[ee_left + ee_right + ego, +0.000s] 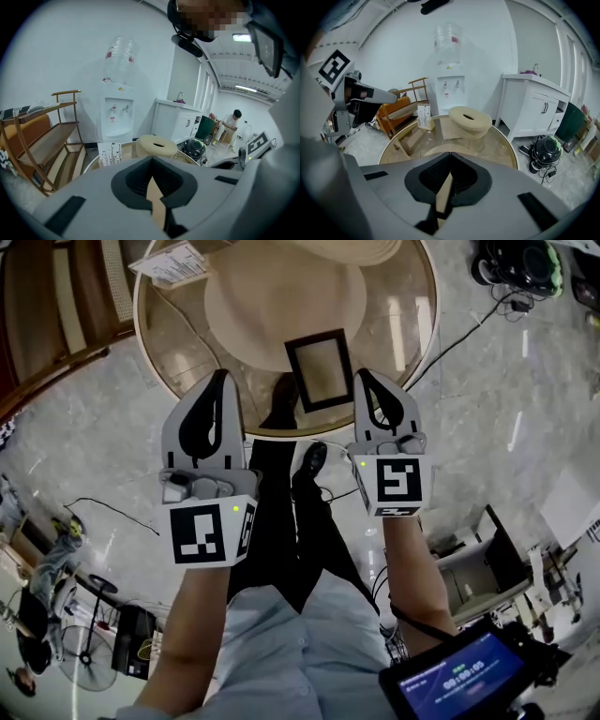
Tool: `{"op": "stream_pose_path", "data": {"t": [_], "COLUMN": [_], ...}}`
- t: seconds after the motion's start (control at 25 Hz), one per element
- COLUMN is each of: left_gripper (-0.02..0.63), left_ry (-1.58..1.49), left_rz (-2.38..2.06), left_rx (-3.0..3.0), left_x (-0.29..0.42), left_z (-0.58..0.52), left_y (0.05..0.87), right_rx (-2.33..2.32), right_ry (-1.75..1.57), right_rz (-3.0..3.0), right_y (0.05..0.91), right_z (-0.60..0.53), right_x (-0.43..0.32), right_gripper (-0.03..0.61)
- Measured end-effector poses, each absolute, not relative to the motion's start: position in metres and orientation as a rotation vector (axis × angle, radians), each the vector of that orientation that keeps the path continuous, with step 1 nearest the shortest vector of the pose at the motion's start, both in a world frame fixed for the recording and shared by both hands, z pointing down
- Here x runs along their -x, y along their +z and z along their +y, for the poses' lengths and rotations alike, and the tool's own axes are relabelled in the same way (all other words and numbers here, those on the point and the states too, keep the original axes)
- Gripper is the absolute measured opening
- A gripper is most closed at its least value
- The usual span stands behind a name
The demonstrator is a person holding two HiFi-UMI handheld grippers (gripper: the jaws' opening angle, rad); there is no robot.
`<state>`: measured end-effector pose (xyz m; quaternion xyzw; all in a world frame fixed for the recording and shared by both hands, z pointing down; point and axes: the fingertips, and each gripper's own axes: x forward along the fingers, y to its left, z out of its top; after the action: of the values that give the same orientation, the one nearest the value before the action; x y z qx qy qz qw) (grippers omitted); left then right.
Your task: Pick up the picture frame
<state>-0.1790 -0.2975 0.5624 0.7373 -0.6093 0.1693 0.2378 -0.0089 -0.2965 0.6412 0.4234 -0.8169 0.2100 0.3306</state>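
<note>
The picture frame (321, 369), black-edged with a pale middle, lies flat near the front rim of a round glass table (142, 329). My two grippers hover over that rim with the frame between them. The left gripper (223, 377) is just left of the frame and the right gripper (361, 374) is close to its right edge. Both point forward and down with jaws together and nothing held. In the left gripper view the left gripper's (151, 158) tips meet. In the right gripper view the right gripper's (450, 154) tips meet too. The frame is hidden in both gripper views.
On the table stand a beige round cushion-like thing (469, 119) and a printed card (423, 116). A wooden shelf (56, 315) stands left, with a water dispenser (451, 89) and a white cabinet (534, 108) behind. Cables and a black device (547, 150) lie on the floor. A person (232, 124) sits far off.
</note>
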Motion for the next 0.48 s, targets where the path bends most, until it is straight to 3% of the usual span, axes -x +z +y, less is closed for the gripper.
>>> {"op": "stream_pose_path", "data": {"t": [0.48], "left_gripper": [0.011], "left_ry": [0.49], "left_rz": [-1.627], "left_rx": [-1.99], "left_x": [0.175], "left_z": [-0.294], "left_y": [0.602], "right_rx": [-1.071], "right_ry": [0.619], "right_rz": [-2.112], "right_y": [0.689], "right_z": [-0.287], "right_x": [0.006], "right_gripper": [0.089]}}
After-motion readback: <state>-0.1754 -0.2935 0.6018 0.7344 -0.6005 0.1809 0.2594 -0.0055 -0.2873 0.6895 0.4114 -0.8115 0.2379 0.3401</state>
